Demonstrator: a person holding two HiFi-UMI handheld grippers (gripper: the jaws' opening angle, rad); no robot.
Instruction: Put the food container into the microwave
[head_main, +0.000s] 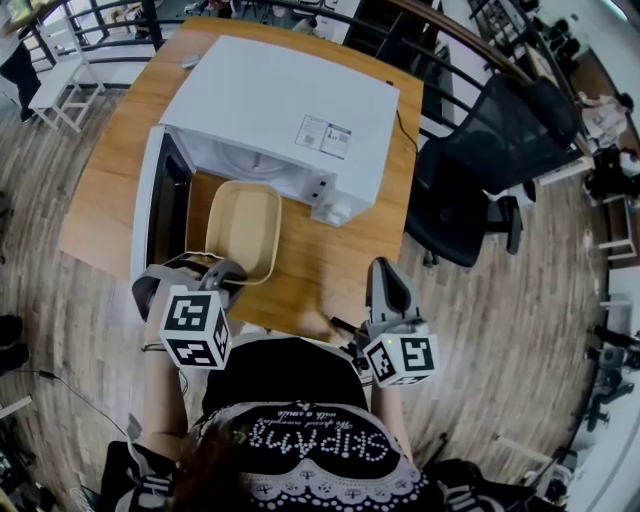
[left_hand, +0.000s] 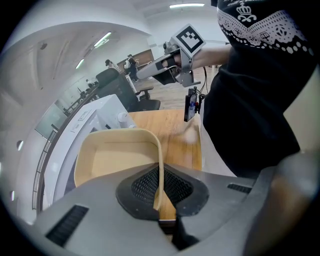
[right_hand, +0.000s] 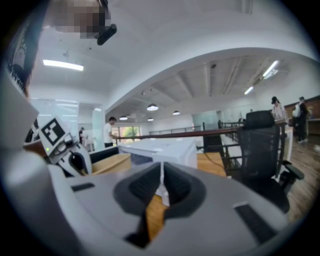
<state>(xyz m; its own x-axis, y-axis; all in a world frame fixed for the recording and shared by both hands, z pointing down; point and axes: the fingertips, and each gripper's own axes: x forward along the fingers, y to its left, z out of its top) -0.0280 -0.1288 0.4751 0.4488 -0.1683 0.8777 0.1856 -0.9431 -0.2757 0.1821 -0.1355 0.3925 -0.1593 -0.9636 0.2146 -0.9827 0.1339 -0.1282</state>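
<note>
A beige, empty food container (head_main: 243, 225) lies on the wooden table (head_main: 330, 262) just in front of the white microwave (head_main: 290, 110), whose door (head_main: 150, 215) stands open to the left. My left gripper (head_main: 225, 272) is shut on the container's near rim. In the left gripper view the thin rim (left_hand: 159, 175) runs straight between the two dark pads of the left gripper (left_hand: 159, 192). My right gripper (head_main: 386, 268) hovers at the table's front edge, right of the container. In its own view the right gripper (right_hand: 161, 187) is shut with nothing in it.
A black office chair (head_main: 490, 160) stands right of the table. A black cable (head_main: 405, 135) hangs off the table's right edge. A curved railing (head_main: 470, 60) runs behind. The person's black-clad body is close to the table's near edge.
</note>
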